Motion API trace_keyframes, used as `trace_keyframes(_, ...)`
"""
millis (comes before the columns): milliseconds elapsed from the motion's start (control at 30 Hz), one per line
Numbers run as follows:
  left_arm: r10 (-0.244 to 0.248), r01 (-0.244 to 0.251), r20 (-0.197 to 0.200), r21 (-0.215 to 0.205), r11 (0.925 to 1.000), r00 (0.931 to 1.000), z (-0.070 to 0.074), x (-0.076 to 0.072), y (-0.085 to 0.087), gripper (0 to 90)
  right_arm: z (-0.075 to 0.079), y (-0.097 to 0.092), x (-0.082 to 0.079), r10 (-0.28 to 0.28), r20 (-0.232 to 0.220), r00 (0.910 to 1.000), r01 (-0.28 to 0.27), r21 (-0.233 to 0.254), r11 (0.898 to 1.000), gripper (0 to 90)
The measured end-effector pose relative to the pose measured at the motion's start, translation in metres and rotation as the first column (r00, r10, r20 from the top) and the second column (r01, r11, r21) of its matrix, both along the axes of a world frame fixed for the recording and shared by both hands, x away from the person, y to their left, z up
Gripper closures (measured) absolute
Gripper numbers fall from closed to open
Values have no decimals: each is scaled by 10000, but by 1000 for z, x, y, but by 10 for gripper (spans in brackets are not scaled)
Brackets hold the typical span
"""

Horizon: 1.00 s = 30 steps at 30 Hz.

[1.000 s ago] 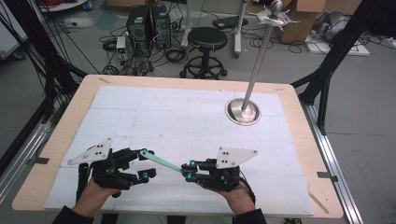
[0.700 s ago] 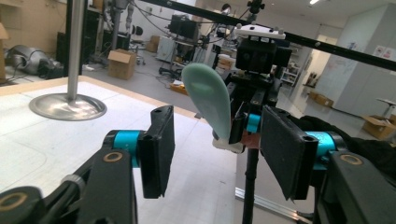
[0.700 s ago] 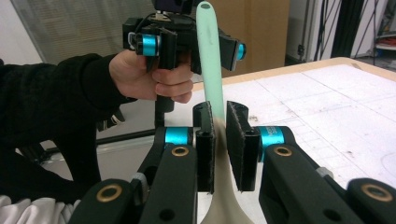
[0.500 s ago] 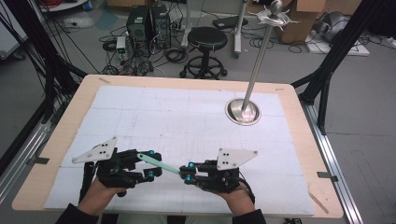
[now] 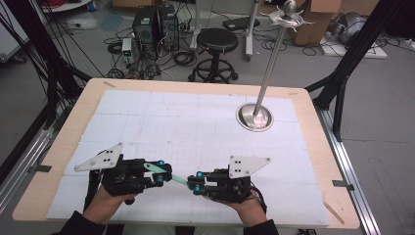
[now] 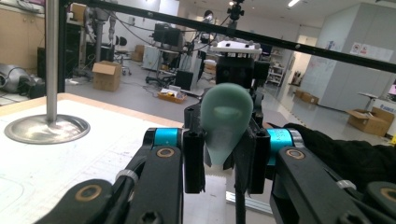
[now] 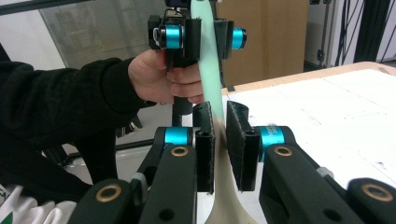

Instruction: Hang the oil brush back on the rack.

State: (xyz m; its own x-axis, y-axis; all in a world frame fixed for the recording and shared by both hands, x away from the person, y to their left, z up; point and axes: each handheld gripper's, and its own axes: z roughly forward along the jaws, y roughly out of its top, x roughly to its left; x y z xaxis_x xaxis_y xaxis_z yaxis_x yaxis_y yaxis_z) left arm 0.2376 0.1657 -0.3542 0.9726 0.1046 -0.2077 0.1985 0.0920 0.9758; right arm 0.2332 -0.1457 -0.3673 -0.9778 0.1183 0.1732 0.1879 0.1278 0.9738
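A pale green spoon-like tool (image 5: pixel 166 172) spans the gap between the two grippers, low over the near part of the desk (image 5: pixel 195 127). The left gripper (image 5: pixel 160 174) has its fingers clenched on the broad rounded end, which the left gripper view shows pinched between the two black pads. The right gripper (image 5: pixel 195 182) has its fingers around the stem, but the right gripper view shows the right-hand pad (image 7: pixel 237 144) standing slightly off it, so that grip looks loose or not yet closed. This reads as a hand-to-hand transfer, judged only from how things lie. To do it well, one gripper should be firmly shut before the other lets go, and both should stay in line so the thin stem is not bent. The metal stand (image 5: pixel 255 116) on the far right is well apart.
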Motion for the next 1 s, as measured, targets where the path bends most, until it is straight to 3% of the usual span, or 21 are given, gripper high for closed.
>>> trace_keyframes(267, -190, 191, 138, -96, 9998, 9997, 7, -3, -2, 756, 2, -1, 0, 301, -157, 9994, -295, 353, 9989, 815)
trace_keyframes(433, -238, 236, -208, -102, 9997, 9995, 12, -3, -2, 758, 2, -1, -1, 385, -226, 9990, -372, 561, 9977, 814)
trace_keyframes(567, -178, 177, -251, -44, 9998, 9995, 15, -3, -3, 759, 4, -1, -2, 352, -199, 9992, -341, 570, 9978, 797)
trace_keyframes(667, -28, 34, -340, 185, 9998, 9994, 18, -3, -3, 760, 4, -2, 0, -61, -612, 9981, 110, 808, 9967, 589)
trace_keyframes(767, 353, -330, -388, 583, 9978, 9986, 20, -2, -2, 760, 5, -6, 1, -666, -827, 9943, 745, 966, 9925, 459)
trace_keyframes(900, 980, -919, -531, 1072, 9900, 9938, 23, -2, 0, 760, 6, -10, 1, -1615, -621, 9849, 1656, 684, 9838, 362)
trace_keyframes(1000, 1561, -1484, -404, 1509, 9774, 9869, 28, -2, 1, 760, 7, -9, 0, -2166, -282, 9759, 2174, 281, 9757, 318)
